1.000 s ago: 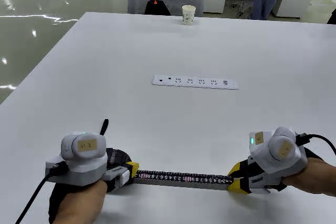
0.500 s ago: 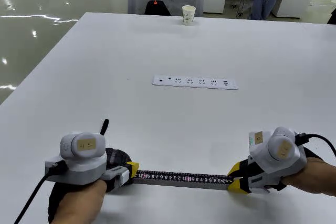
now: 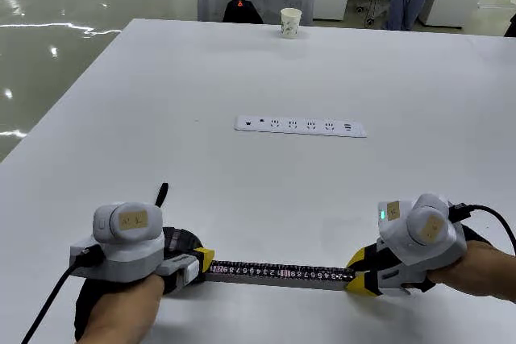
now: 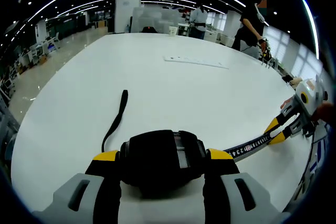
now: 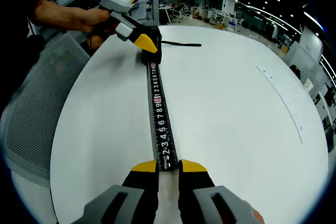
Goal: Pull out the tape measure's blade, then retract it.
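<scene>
Head view, nearest the person: the blade (image 3: pixel 278 272) of the tape measure lies flat on the near part of the white table (image 3: pixel 322 62). Its long axis runs left to right between the two grippers. The left gripper (image 3: pixel 197 262) has its jaws clamped around the black case (image 4: pixel 163 158), whose mouth points right. The right gripper (image 5: pixel 168 166) pinches the blade's free end between its yellow tips. The hook at that end is hidden by the jaws, and hands cover the grippers' rear parts. A black strap (image 4: pixel 116 119) trails from the case, away from the person. Beyond the blade the tabletop lies open as far as a power strip (image 3: pixel 300 126) mid-table. The table's left edge is well apart from the left gripper. A paper cup (image 3: pixel 289 22) stands near the far edge
</scene>
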Available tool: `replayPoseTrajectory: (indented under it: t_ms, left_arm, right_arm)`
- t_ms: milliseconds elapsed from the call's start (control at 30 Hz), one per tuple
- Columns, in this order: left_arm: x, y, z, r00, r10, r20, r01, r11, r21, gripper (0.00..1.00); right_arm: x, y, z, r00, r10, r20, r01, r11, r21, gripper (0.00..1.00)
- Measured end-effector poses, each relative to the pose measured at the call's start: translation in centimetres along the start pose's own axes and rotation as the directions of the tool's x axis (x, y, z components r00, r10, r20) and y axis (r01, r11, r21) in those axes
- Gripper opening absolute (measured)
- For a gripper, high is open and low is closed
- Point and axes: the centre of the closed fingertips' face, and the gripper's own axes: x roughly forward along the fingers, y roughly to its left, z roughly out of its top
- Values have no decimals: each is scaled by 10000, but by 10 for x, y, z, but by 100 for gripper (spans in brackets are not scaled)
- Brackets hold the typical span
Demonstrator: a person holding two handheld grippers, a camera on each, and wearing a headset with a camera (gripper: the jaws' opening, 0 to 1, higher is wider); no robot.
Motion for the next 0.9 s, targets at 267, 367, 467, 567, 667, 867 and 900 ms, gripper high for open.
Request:
replayPoseTrajectory:
  t_ms: [267,367,467,567,667,867,900]
  left_arm:
    - [0,0,0,10000,-20,-18,20,10000,-30,58]
    - [0,0,0,10000,-30,-19,30,10000,-49,58]
    - [0,0,-1,10000,-44,-22,44,10000,-80,58]
    - [-1,0,-1,10000,-38,-20,37,10000,-90,58]
    - [-1,0,-1,10000,-49,-27,48,9999,-95,58]
    - [-1,0,-1,10000,-63,-37,63,9999,-88,58]
    - [-1,0,0,10000,-64,-37,63,9999,-102,58]
  right_arm:
    - [5,1,7,10000,33,66,-33,10000,-26,10]
    - [8,2,11,9999,49,109,-48,10000,-72,10]
    - [10,2,14,9999,61,136,-60,9999,-89,10]
    - [12,3,18,9998,76,161,-74,9999,-108,10]
    - [13,3,20,9998,91,199,-88,9999,-117,10]
    - [17,3,26,9996,96,252,-93,9999,-123,10]
    - [17,3,27,9996,93,249,-89,9999,-140,10]
